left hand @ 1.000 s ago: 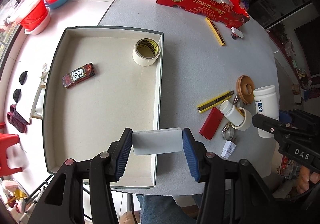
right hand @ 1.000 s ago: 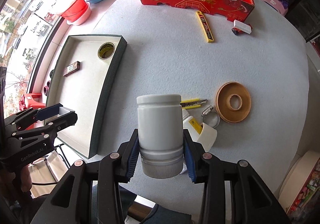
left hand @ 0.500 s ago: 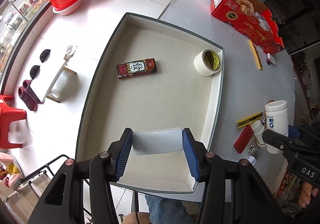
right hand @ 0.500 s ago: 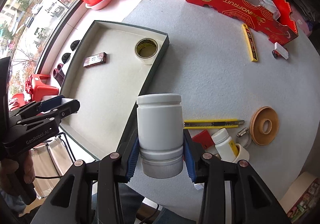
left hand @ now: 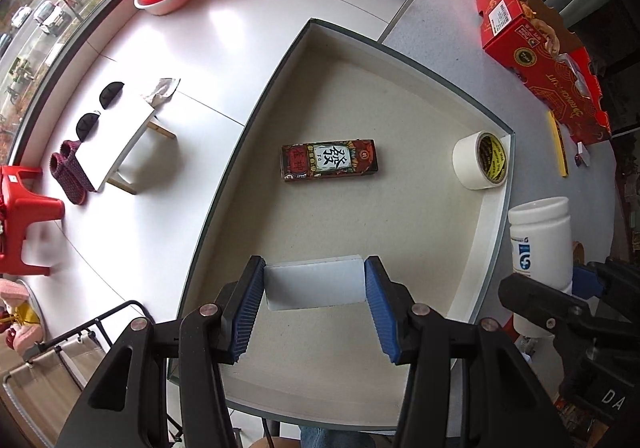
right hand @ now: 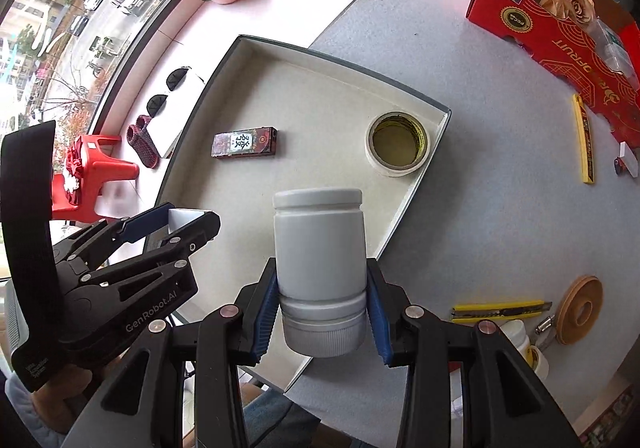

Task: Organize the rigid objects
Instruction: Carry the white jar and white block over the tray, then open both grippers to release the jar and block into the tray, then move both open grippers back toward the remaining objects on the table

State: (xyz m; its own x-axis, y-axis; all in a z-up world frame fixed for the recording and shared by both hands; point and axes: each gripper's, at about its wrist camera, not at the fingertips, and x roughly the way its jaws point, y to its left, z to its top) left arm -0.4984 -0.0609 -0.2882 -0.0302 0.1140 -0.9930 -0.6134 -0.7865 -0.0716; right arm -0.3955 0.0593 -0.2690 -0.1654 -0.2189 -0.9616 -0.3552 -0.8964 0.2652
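grey surface (right hand: pixel 500 175) below, tray (left hand: pixel 486 232) under both tools. my left tool (left hand: pixel 315 298) clamps a stiff, light white block (left hand: pixel 316 282) by its ends. my right tool (right hand: pixel 322 310) grips a smooth, likely slippery white jar (right hand: pixel 319 244) near its base.

In the right wrist view, the tray (right hand: pixel 404 203) lies on the table (right hand: pixel 500 207) at ten o'clock. Inside it, the tape roll (right hand: pixel 397 144) sits at one o'clock of the small box (right hand: pixel 245 143). The carton (right hand: pixel 560 27) stands at two o'clock, the knife (right hand: pixel 502 310) at four.

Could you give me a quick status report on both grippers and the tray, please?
Left gripper shut on white block, over tray. Right gripper shut on white jar. Tray holds tape roll and patterned box; near end free.
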